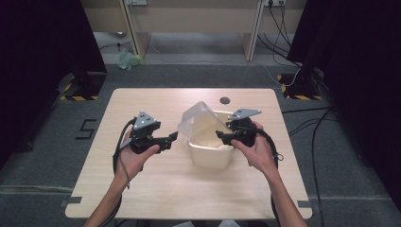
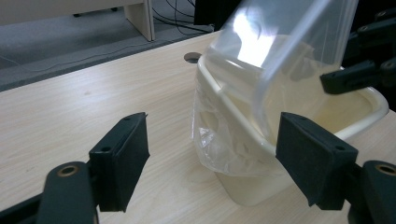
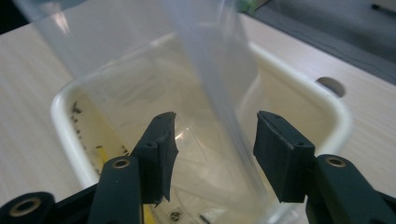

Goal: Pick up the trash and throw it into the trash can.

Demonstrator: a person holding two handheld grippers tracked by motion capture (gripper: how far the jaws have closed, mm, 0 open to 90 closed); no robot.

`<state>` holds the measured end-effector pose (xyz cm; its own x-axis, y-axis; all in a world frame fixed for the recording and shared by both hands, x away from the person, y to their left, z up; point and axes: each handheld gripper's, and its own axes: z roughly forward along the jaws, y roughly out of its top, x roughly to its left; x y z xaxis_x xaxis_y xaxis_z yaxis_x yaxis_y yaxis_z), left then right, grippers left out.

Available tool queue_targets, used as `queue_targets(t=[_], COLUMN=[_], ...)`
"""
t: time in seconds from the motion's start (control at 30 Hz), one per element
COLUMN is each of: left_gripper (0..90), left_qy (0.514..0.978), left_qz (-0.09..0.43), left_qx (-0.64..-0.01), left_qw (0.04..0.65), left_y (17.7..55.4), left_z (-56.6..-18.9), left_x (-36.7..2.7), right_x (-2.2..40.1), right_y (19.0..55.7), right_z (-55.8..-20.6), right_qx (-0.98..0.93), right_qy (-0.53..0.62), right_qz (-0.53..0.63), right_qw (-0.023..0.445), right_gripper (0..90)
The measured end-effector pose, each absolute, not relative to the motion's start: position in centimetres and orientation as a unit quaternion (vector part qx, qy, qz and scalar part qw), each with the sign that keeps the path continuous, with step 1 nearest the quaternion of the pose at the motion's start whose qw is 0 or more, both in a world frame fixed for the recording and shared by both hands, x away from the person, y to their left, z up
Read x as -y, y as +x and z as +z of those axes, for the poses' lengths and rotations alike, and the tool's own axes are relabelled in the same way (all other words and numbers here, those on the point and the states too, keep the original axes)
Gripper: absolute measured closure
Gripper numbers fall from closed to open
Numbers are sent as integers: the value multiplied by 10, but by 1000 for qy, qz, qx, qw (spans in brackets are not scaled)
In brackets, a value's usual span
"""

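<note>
Right hand-held gripper (image 3: 212, 154): jaws spread over the cream plastic bin (image 3: 299, 77), a fold of the clear plastic bag (image 3: 210, 60) standing between the pads, pinch not evident. The bag lines the bin, rising above its rim. Left hand-held gripper (image 2: 212, 163): jaws spread, nothing gripped, just beside the bin on the pale wood worktop (image 1: 142, 184).

Bin (image 1: 211, 153) mid-table (image 1: 156, 189), bag (image 1: 201, 124) in it, left gripper (image 1: 173, 138) left, right gripper (image 1: 221, 136) over bin

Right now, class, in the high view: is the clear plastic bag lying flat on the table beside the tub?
No: the clear plastic bag stands up out of the cream tub, draped over its rim.
</note>
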<state>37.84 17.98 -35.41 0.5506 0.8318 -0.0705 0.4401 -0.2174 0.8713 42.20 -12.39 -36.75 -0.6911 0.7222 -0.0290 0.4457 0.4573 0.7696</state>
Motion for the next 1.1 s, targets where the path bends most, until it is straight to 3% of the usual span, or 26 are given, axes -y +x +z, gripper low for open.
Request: queue_targets(t=[0.03, 0.07, 0.1, 0.33, 0.43, 0.63, 1.1], left_gripper=[251, 250, 250, 250, 249, 246, 230], left_qy=[751, 751, 750, 749, 752, 754, 754], left_qz=[213, 213, 213, 211, 207, 200, 175], left_qx=[-423, -423, -424, -429, -428, -431, -440], left_qw=[460, 460, 460, 459, 457, 453, 455], left_y=[378, 378, 377, 379, 379, 378, 373], left_z=[-354, -354, -354, -357, -360, -368, -394], left_x=[-181, -181, -182, -185, -184, -185, -193], right_x=[119, 118, 119, 130, 139, 158, 198], right_y=[423, 422, 422, 418, 415, 407, 388], right_z=[-371, -371, -370, -365, -362, -364, -380], right_qx=[-838, -835, -837, -830, -821, -804, -772], right_qy=[348, 353, 354, 357, 364, 375, 397], right_qz=[380, 379, 370, 385, 394, 412, 442], right_qw=[179, 185, 196, 187, 194, 210, 227], right_gripper=[483, 424, 479, 428, 349, 276, 225])
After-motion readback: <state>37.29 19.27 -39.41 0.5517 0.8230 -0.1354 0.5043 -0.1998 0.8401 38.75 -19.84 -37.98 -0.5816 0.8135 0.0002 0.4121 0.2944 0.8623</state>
